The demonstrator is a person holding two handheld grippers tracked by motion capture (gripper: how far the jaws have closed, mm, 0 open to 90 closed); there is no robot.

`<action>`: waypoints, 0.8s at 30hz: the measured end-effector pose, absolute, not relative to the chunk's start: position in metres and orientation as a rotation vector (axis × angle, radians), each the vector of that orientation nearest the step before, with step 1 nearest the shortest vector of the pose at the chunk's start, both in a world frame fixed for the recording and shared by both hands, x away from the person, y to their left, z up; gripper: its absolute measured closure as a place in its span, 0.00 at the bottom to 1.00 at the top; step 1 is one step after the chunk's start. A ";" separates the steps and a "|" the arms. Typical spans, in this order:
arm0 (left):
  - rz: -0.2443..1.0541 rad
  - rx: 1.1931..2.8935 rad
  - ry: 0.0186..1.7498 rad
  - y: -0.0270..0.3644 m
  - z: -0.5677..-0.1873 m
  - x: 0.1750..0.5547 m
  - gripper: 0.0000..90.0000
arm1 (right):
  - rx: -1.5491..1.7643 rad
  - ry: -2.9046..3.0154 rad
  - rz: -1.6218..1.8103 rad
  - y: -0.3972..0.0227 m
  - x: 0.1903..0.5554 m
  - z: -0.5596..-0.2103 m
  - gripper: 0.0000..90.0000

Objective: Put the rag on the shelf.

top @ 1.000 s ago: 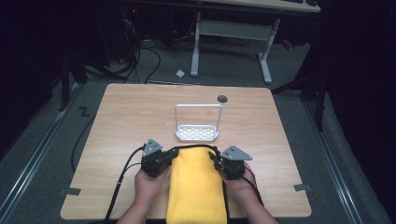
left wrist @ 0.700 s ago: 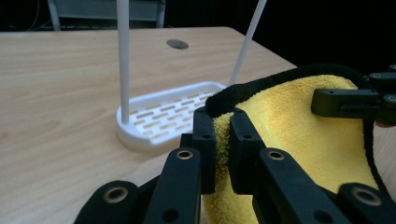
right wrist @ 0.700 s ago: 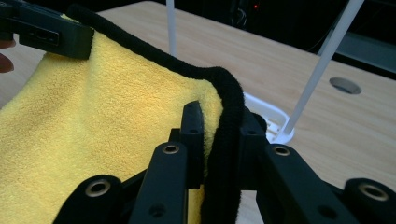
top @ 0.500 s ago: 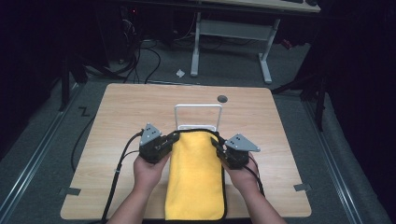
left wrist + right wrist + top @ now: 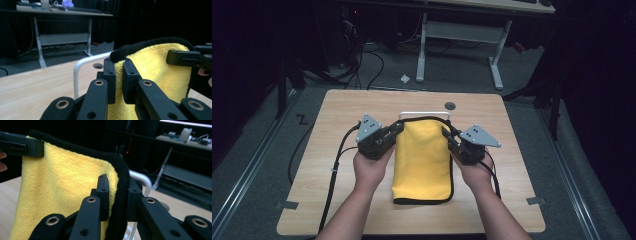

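Yellow towel (image 5: 422, 160) hides most of the white rack (image 5: 424, 114) behind it; rack base not visible. Person's forearms cut off at bottom edge. Small white scrap (image 5: 405, 78) on floor, possibly paper.

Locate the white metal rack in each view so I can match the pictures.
High view: white metal rack at table centre, just past the yellow towel, mostly hidden by it.
Left gripper view: left of centre, its bent bar rising beside the towel.
Right gripper view: right of centre, behind the towel's black hem.
Shared landmark: the towel's black-edged top hem.
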State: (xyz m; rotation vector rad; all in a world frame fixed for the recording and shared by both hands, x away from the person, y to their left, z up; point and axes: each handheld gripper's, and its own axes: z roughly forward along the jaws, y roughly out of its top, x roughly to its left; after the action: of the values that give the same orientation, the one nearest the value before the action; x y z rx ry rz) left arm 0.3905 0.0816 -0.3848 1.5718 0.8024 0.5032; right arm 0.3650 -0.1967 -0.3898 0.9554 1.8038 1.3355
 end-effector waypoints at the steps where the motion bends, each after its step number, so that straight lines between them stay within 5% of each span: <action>1: 0.507 1.565 0.798 0.082 -0.382 0.391 0.92 | 0.951 1.795 1.342 -0.197 0.365 -0.387 0.87; 24: 0.598 1.498 0.694 0.077 -0.327 0.396 0.93 | 0.878 1.675 1.385 -0.201 0.367 -0.335 0.87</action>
State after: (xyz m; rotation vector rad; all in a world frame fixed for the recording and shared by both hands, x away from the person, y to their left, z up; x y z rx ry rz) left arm 0.3963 0.0768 -0.3273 1.4983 0.6936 0.5976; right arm 0.3668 -0.2009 -0.3355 0.8783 1.6748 1.3854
